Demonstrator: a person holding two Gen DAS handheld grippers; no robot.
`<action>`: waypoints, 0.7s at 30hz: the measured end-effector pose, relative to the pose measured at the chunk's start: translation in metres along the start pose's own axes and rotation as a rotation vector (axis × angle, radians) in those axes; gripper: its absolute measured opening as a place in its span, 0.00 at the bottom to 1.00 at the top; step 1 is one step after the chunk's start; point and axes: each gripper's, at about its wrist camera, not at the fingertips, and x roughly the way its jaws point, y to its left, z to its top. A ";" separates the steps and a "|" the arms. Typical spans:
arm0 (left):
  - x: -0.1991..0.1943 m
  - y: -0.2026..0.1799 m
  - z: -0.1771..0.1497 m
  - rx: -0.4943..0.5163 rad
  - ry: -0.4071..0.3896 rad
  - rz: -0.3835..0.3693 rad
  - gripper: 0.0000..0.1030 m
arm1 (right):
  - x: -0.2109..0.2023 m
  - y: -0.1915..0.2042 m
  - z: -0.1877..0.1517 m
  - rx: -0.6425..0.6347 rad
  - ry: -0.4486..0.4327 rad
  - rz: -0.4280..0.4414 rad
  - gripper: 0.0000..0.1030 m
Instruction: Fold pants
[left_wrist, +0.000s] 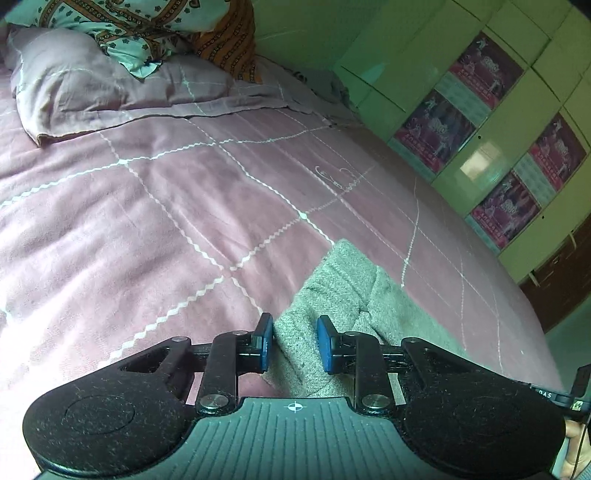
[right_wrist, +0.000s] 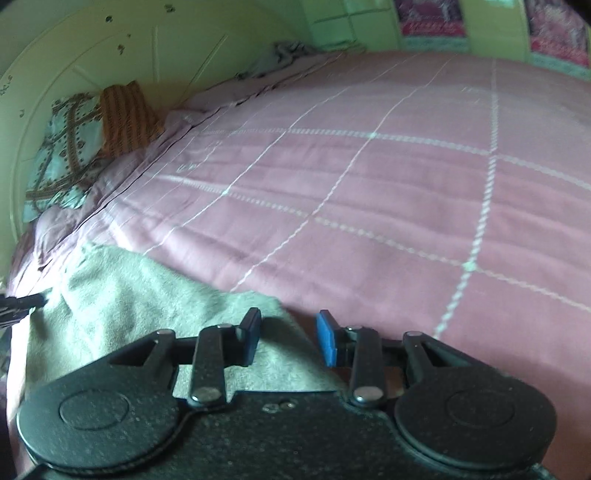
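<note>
The grey-green pants (left_wrist: 343, 291) lie folded on the pink bedspread (left_wrist: 166, 206). My left gripper (left_wrist: 294, 341) is open, its blue pads on either side of the pants' near left edge, with cloth between the jaws but not pinched. In the right wrist view the pants (right_wrist: 122, 295) spread across the lower left. My right gripper (right_wrist: 289, 341) is open above their right corner, holding nothing. A black part of the other gripper (right_wrist: 20, 306) shows at the left edge of that view.
Pillows (left_wrist: 92, 85) and patterned cloths (left_wrist: 122, 26) lie at the head of the bed. A green wardrobe with posters (left_wrist: 480, 110) stands along the far side. The bedspread (right_wrist: 388, 184) stretches wide beyond the pants.
</note>
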 end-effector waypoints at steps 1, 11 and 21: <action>-0.001 -0.001 0.000 0.007 -0.003 0.002 0.25 | 0.001 0.000 -0.001 -0.006 0.009 0.008 0.32; -0.008 -0.021 -0.003 0.131 -0.051 0.052 0.12 | 0.002 0.010 -0.002 -0.077 0.022 0.060 0.05; 0.004 -0.019 -0.004 0.172 -0.040 0.148 0.39 | 0.021 0.027 -0.002 -0.157 0.029 -0.111 0.05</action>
